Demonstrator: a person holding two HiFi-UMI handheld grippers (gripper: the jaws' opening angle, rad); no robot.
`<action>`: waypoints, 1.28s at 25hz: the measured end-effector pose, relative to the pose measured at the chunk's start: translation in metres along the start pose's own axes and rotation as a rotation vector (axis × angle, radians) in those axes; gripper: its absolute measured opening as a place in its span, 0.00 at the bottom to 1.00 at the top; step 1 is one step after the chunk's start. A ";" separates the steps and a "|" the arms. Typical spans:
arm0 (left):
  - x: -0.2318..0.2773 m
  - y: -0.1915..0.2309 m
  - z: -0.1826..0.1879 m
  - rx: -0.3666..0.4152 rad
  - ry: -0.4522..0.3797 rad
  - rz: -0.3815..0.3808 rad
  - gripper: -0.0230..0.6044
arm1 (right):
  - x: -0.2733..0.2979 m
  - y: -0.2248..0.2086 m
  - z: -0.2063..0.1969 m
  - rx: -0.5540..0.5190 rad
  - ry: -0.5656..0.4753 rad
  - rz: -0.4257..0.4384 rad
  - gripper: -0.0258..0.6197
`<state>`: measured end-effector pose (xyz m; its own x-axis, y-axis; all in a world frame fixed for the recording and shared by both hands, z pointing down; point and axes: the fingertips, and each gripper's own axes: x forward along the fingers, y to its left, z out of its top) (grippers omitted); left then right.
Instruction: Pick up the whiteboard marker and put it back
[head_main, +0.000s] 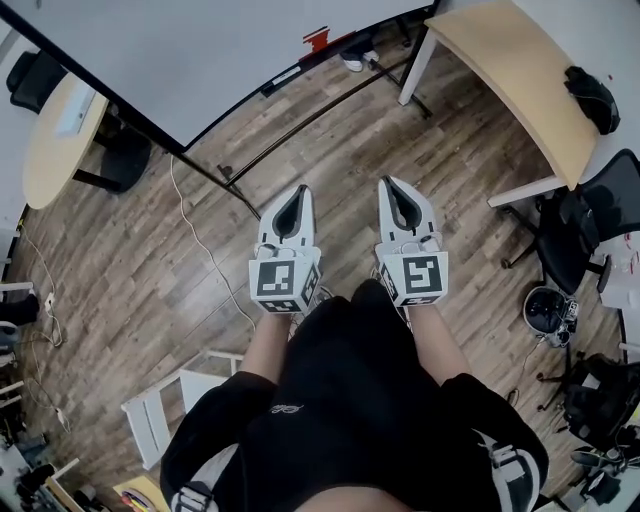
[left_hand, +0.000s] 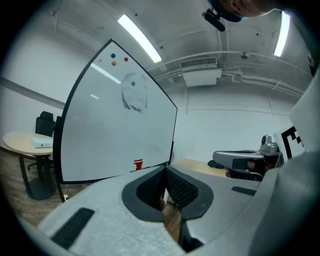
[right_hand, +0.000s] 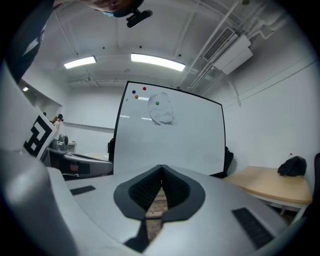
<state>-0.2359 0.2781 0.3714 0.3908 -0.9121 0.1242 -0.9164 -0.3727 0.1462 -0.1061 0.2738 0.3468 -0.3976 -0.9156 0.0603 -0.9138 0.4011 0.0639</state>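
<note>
Above the brown wood-plank floor (head_main: 150, 260), the grey left gripper (head_main: 297, 192) and right gripper (head_main: 392, 185), jaws pressed together on nothing, point side by side toward a large black-framed whiteboard (head_main: 200, 50).

wood plank floor (head_main: 140, 290) carries everything here. a white cable (head_main: 203, 245) snakes across it just left of the left gripper (head_main: 297, 193), the whiteboard stand's black legs (head_main: 320, 120) sit ahead of both grippers, and an office chair (head_main: 570, 240) stands well off to the right gripper's (head_main: 391, 187) right.
</note>
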 end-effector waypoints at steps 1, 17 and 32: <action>-0.001 0.003 -0.003 -0.009 0.005 -0.002 0.05 | 0.001 0.004 -0.003 -0.004 0.009 0.000 0.04; 0.063 0.040 -0.025 -0.029 0.065 0.015 0.05 | 0.083 -0.019 -0.026 -0.001 0.038 0.041 0.04; 0.264 0.054 -0.027 0.223 0.306 0.033 0.05 | 0.221 -0.137 -0.060 0.099 0.096 0.138 0.04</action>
<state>-0.1803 0.0214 0.4390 0.3380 -0.8436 0.4172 -0.9120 -0.4030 -0.0761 -0.0638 0.0183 0.4110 -0.5142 -0.8432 0.1568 -0.8568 0.5133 -0.0493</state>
